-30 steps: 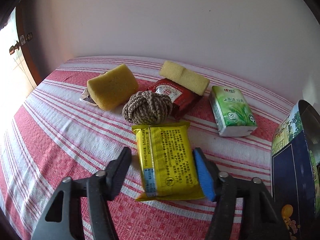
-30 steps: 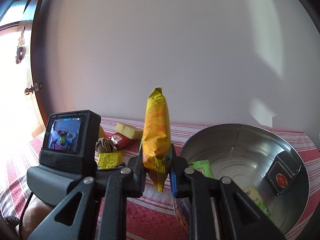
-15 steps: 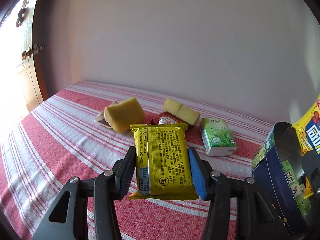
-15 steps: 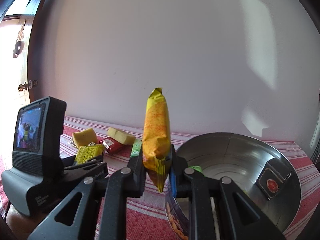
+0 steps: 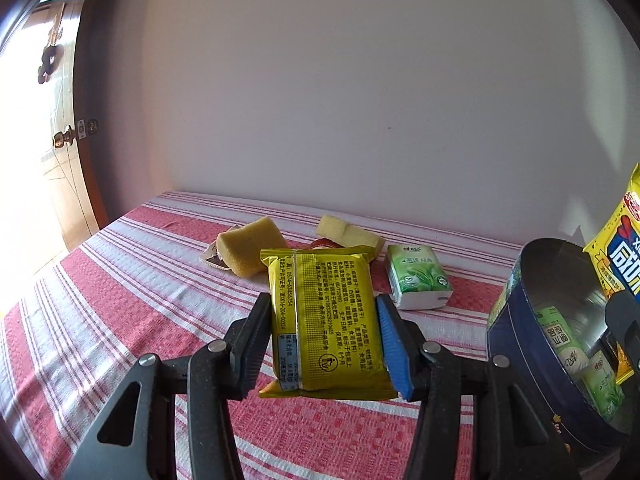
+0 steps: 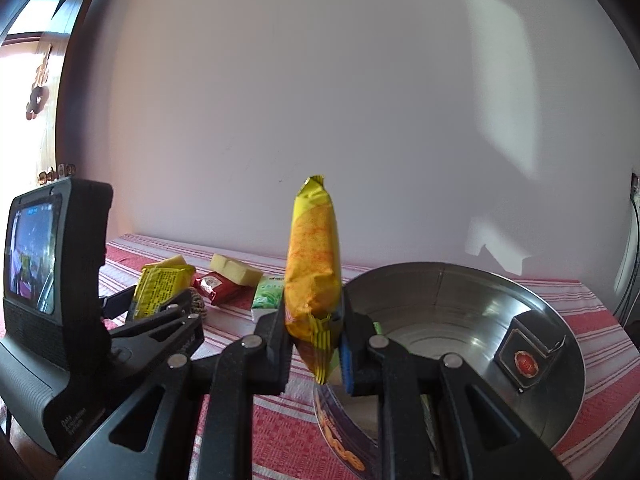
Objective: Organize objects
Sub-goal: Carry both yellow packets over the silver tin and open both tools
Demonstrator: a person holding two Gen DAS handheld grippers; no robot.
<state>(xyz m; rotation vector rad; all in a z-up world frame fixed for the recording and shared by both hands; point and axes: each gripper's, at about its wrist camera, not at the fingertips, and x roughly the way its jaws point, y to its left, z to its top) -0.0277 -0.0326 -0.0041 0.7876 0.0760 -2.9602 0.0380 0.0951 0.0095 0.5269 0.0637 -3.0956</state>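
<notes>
While the left hand-held gripper [image 5: 322,340] clamps a yellow packet [image 5: 320,316] (printed side up), the right hand-held gripper [image 6: 314,346] pinches an upright snack bag [image 6: 312,272] beside the tin [image 6: 460,292].

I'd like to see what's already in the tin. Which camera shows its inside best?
The right wrist view: it looks down into the tin, showing its bare metal floor and a dark box. The left wrist view catches only the tin's edge, with green packs inside.

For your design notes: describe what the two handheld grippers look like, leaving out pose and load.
Both the left gripper and the right gripper are black, with triangular cut-outs, silver rivets and one blue-padded finger. The left unit carries a dark grey screen housing.
</notes>
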